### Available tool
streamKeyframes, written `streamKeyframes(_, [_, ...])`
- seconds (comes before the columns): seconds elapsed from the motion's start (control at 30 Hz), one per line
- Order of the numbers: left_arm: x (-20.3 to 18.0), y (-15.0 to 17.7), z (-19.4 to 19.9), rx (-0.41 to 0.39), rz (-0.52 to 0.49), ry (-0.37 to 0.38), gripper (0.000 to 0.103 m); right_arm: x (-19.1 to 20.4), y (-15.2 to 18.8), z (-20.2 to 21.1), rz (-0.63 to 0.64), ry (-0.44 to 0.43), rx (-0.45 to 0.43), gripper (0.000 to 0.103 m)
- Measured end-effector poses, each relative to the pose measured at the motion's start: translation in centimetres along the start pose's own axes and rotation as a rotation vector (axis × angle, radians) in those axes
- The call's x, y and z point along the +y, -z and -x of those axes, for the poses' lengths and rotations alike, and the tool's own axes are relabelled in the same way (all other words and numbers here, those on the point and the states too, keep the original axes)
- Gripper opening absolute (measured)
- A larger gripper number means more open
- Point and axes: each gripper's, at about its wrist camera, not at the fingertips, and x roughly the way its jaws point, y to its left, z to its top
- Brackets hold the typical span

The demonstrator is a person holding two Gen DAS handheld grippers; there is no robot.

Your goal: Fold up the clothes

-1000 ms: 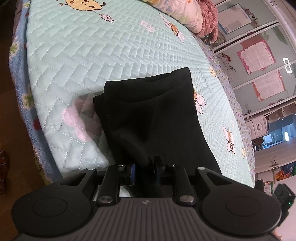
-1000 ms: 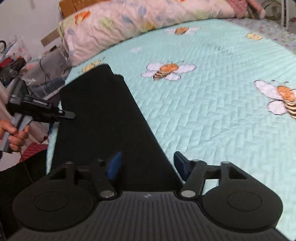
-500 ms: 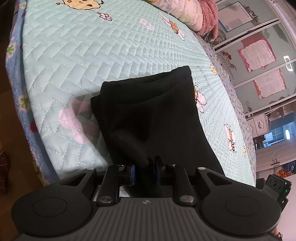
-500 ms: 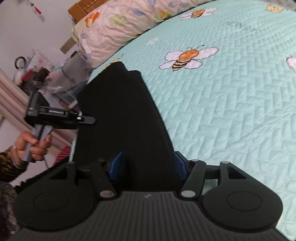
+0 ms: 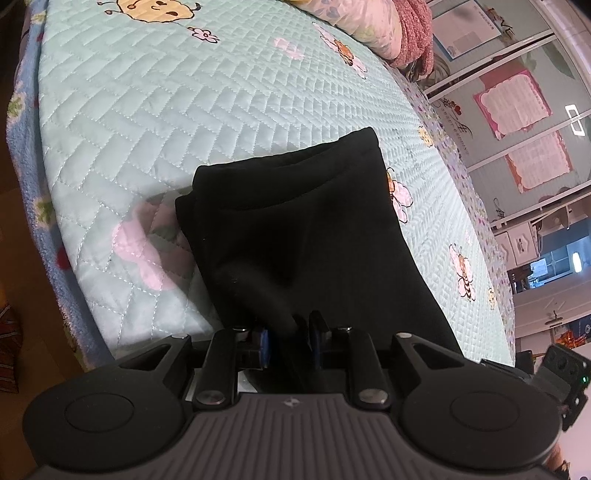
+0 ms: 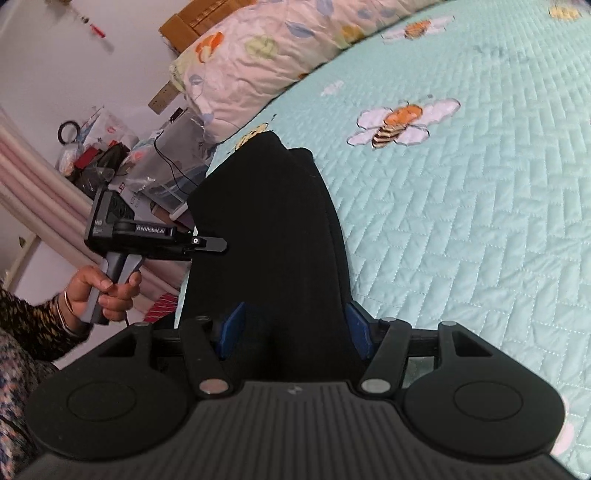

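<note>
garment: a black, soft knit piece of clothing (image 5: pixel 303 221), folded into a long strip, lies on a mint-green quilted bedspread with bee and flower prints (image 5: pixel 166 103); in the left wrist view it runs from the 6 o'clock edge up toward 12 o'clock, its rolled hem ending near the middle of the picture.
garment, right view: the same black strip (image 6: pixel 266 236) narrows toward 12 o'clock and lies along the bed's edge, with open bedspread (image 6: pixel 461 221) to its 3 o'clock side.
left claw: the left gripper (image 5: pixel 290 341) has its blue-padded fingers drawn close together, clamped on a raised fold of the black garment at the near end.
left claw, seen from the right: its black body (image 6: pixel 147 232) sits at 9 o'clock, held by a bare hand (image 6: pixel 99 290) with a bangle on the wrist; its tip reaches the garment's edge.
right claw: the right gripper (image 6: pixel 293 330) has its blue fingers spread wide apart, one on each side of the strip's near end; whether the pads touch the cloth, i cannot tell.
bedding: a white floral pillow (image 6: pixel 266 55) lies at 12 o'clock in the right view; a pink fuzzy cloth (image 5: pixel 413 33) sits beyond it in the left view at 1 o'clock.
room: a cluttered side table (image 6: pixel 110 158) stands at 10 o'clock in the right view; glass doors with pink paper sheets (image 5: pixel 517 99) fill 2 o'clock in the left view.
</note>
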Motion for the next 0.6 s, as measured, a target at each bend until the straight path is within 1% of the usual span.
streamKeyframes(0.07, [0.0,0.0,0.0,0.001,0.005,0.001,0.022,1.1,0.2,0.1,0.042,0.021,0.003,0.062])
streamKeyframes(0.17, [-0.1,-0.1,0.0,0.001,0.0,-0.002,0.022,2.9,0.5,-0.4,0.115,0.055,0.033,0.062])
streamKeyframes(0.33, [-0.1,-0.1,-0.1,0.0,-0.002,-0.001,0.023,5.8,0.7,-1.6,0.277,0.147,0.103,0.062])
streamKeyframes(0.53, [0.0,-0.1,-0.1,0.002,-0.001,0.001,0.023,8.7,1.3,-2.0,0.425,0.271,0.118,0.062])
streamKeyframes(0.6, [-0.1,-0.2,-0.1,0.002,-0.002,0.0,0.023,9.5,1.8,-2.2,0.461,0.294,0.121,0.062])
